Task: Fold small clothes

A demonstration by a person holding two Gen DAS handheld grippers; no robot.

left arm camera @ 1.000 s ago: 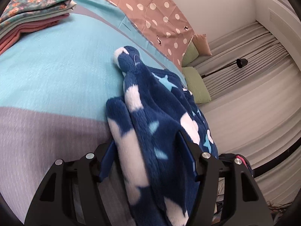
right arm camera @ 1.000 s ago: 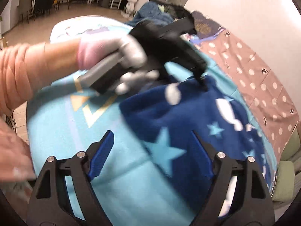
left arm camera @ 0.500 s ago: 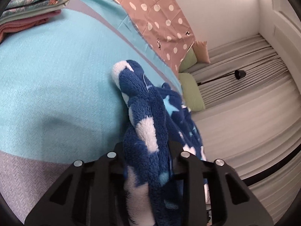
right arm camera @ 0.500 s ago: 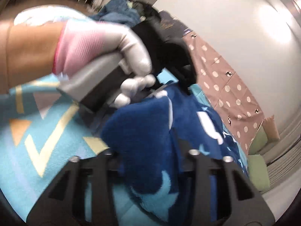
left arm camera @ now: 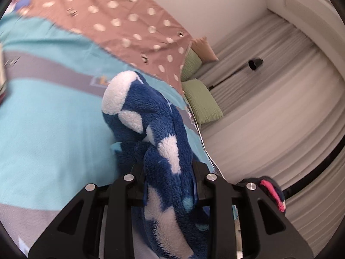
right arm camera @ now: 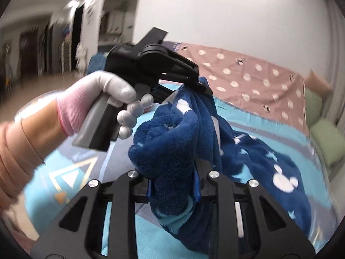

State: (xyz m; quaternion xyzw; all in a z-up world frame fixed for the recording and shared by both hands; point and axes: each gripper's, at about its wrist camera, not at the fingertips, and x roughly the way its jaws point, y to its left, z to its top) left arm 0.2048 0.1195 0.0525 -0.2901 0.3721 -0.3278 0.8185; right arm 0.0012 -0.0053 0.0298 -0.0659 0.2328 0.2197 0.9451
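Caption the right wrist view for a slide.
Both grippers, right gripper closing and left gripper opposite, pinch the blue fleece garment above the turquoise bedspread.

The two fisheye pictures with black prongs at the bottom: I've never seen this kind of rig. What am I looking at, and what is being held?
There is no robot here. A person holds a hand-held gripper in each hand, and each carries a camera looking forward along its two black fingers. That is why black prongs fill the bottom of both pictures.

In the left wrist view, the left hand-held gripper is shut on a blue fleece garment with white patches. In the right wrist view, the right hand-held gripper pinches another part of the same garment; its jaws are just finishing closing on it. That view also shows the gloved left hand gripping the other tool's handle.

Below lies a turquoise bed cover, with a pink dotted cloth and green cushions further back.
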